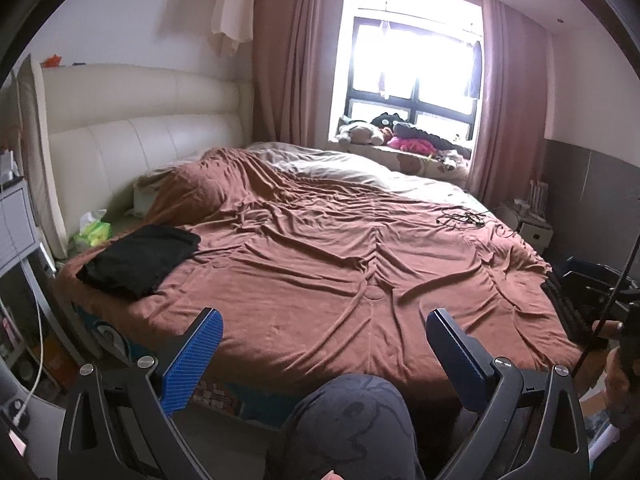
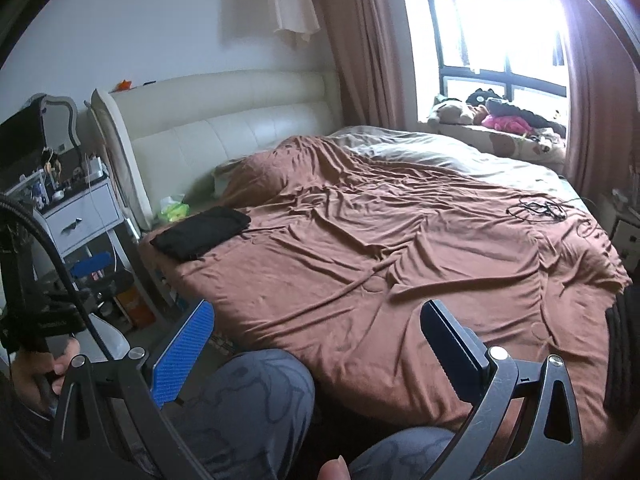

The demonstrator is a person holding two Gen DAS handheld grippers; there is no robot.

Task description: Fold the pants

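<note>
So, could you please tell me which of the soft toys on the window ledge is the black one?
The black cat toy, with pale round eyes, sitting just right of the beige plush and behind the pink one.

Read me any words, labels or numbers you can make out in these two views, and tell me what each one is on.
None can be read for certain.
White lettering on the black strap at the left edge of the right wrist view: too small and blurred.
Print on the orange package by the bedside: blurred.
Green tissue pack near the headboard: no legible print.
Folded black pants: no label shows.
</note>
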